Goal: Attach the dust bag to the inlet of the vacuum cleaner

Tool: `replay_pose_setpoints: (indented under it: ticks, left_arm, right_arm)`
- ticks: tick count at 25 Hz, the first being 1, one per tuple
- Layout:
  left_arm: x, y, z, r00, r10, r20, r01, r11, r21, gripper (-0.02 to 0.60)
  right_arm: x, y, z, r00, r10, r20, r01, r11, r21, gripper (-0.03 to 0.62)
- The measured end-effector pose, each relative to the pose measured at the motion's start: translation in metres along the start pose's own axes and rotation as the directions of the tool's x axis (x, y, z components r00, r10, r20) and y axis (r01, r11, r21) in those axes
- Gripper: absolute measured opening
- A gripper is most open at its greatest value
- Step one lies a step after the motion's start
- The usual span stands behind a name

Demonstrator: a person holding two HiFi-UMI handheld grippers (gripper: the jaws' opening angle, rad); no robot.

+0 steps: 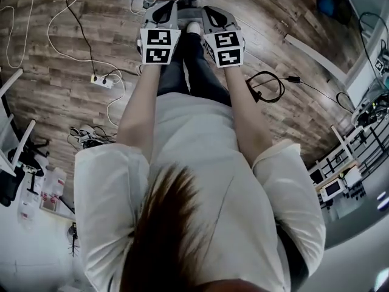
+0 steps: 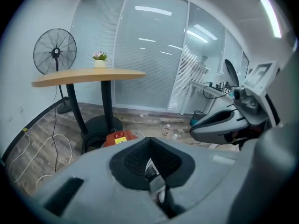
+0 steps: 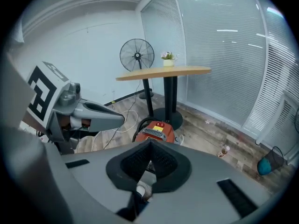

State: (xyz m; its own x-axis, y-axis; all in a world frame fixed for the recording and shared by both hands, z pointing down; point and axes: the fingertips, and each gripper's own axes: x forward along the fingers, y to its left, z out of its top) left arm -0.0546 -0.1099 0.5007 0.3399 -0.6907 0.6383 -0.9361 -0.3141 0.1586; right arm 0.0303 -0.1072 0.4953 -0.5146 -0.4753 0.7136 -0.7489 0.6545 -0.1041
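Arms (image 1: 137,105) extended forward, left gripper (image 2: 150,162), right gripper (image 3: 148,158) closed

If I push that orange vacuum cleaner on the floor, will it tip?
The vacuum cleaner sits squat and low, so probably hard to tip. Its hard shell likely stays stiff. The black hose beside it may drag.

Cool, even light was cast by a ceiling strip (image 2: 270,17); its reflections were thrown across the glass wall (image 2: 154,55); edges were bent and vignetted; the nearest surfaces were softened.

Head looks down; gripper views share the vacuum (image 3: 156,130).
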Motion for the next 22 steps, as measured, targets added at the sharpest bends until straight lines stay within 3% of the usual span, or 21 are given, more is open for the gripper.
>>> replay_pose_setpoints:
  ticks: [4,10,22]
  left_arm:
    - [-0.026,0.005,0.027,0.997,0.027,0.077,-0.027,1.0,-0.003,0.017]
    - [-0.063,0.0,0.063,0.986,0.025,0.164,-0.03,0.999,0.027,0.017]
    - [-0.145,-0.015,0.134,0.943,-0.009,0.333,0.004,1.0,0.017,0.017]
  right_arm:
    - [-0.024,0.011,0.026,0.997,0.007,0.078,-0.01,0.999,0.038,0.002]
    - [-0.057,0.027,0.066,0.984,0.033,0.175,-0.037,0.999,0.015,0.002]
    - [-0.117,0.061,0.143,0.94,0.092,0.328,-0.059,0.992,-0.111,0.002]
